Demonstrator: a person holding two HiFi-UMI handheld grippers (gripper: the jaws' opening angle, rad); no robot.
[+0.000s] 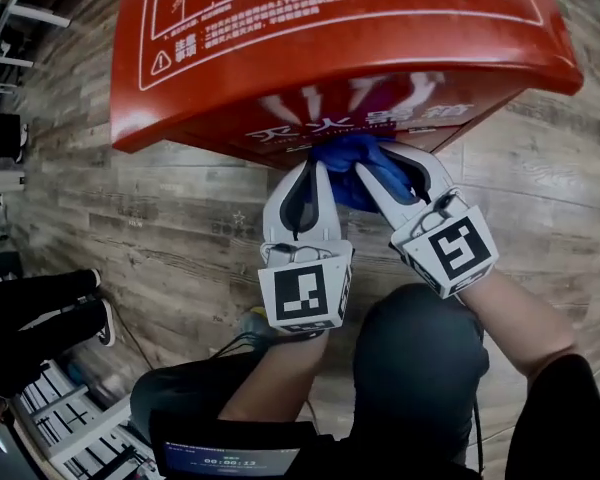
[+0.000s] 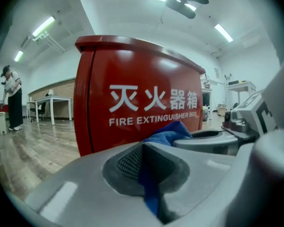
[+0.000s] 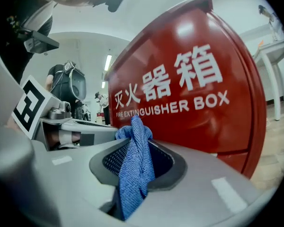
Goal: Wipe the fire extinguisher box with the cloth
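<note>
I read the fire extinguisher box (image 1: 330, 28) as a glossy red cabinet with a rounded top edge, standing on the wood-plank floor (image 1: 180, 228). In the head view it lies on the far side of both claws.

Front face lettering, white on red:
- Four large Chinese characters, 灭火器箱.
- Below them, in capitals, "FIRE EXTINGUISHER BOX".

The top face carries white-outlined instruction panels, lines of small Chinese text that I cannot read, and a warning triangle near the left corner.

The cloth (image 1: 355, 168) is blue with a towelling weave. It is bunched between the two claws, just in front of the lettered face.

The left claw (image 1: 315, 173) is closed on the cloth. In the left gripper view, a narrow blue fold (image 2: 168, 131) is pinched between the jaws of the left claw (image 2: 149, 174), with the box (image 2: 146, 93) upright behind it.

The right claw (image 1: 390, 163) is also closed on the cloth. In the right gripper view, a thicker twisted length (image 3: 135, 169) is clamped in the right claw (image 3: 132, 174), and the box (image 3: 194, 79) fills the right side.

Each claw's marker cube (image 1: 305, 293) shows a black-and-white square pattern.
</note>
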